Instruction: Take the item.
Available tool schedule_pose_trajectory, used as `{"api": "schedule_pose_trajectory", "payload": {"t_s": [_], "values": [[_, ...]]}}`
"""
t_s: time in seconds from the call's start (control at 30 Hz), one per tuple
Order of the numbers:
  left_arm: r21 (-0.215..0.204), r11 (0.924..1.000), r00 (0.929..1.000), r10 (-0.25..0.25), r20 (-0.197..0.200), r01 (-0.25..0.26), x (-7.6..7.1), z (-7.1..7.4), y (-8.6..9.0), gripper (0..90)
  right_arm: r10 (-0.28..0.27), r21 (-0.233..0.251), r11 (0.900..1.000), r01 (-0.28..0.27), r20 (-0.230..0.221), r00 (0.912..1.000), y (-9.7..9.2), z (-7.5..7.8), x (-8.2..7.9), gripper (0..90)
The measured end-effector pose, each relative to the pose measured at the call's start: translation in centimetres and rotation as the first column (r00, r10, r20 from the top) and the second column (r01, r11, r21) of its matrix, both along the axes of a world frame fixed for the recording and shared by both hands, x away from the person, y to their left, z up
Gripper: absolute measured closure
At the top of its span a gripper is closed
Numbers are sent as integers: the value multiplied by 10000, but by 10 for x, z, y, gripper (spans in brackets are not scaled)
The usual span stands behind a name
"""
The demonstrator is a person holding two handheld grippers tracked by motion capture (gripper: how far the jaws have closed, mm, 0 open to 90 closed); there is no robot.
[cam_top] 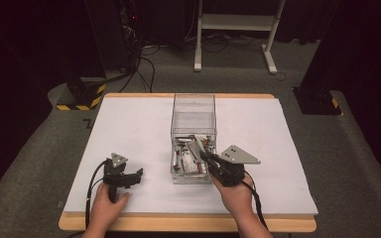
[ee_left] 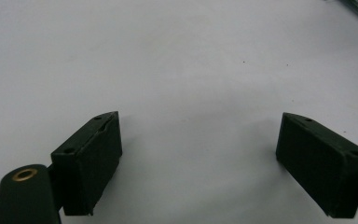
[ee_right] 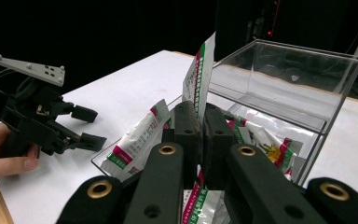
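Two tongs, one packet gripped.

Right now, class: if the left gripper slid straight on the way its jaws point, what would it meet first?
Probably the clear plastic box of sachets. The left gripper rests open on the white table, jaws pointing across bare surface towards the box's near end, though depth is hard to judge.

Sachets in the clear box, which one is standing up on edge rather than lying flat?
The white sachet with the green and red edge, pinched between the right gripper's jaws. It rises above the clear box's rim; the other sachets lie slumped inside.
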State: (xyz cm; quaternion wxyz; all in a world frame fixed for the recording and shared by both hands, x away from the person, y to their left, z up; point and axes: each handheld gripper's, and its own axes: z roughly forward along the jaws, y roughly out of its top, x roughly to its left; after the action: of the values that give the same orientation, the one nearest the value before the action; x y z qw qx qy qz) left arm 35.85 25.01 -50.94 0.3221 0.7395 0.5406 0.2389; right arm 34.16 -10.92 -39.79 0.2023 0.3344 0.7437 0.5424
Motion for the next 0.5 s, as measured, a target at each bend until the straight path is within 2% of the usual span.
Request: {"api": "schedule_pose_trajectory", "payload": {"t_s": [0.5], "values": [[-2, 10000, 10000, 0, -1, 0, 0, 0, 0, 144, -308, 230, 9993, 301, 285, 9991, -8, 5, 0, 874]]}}
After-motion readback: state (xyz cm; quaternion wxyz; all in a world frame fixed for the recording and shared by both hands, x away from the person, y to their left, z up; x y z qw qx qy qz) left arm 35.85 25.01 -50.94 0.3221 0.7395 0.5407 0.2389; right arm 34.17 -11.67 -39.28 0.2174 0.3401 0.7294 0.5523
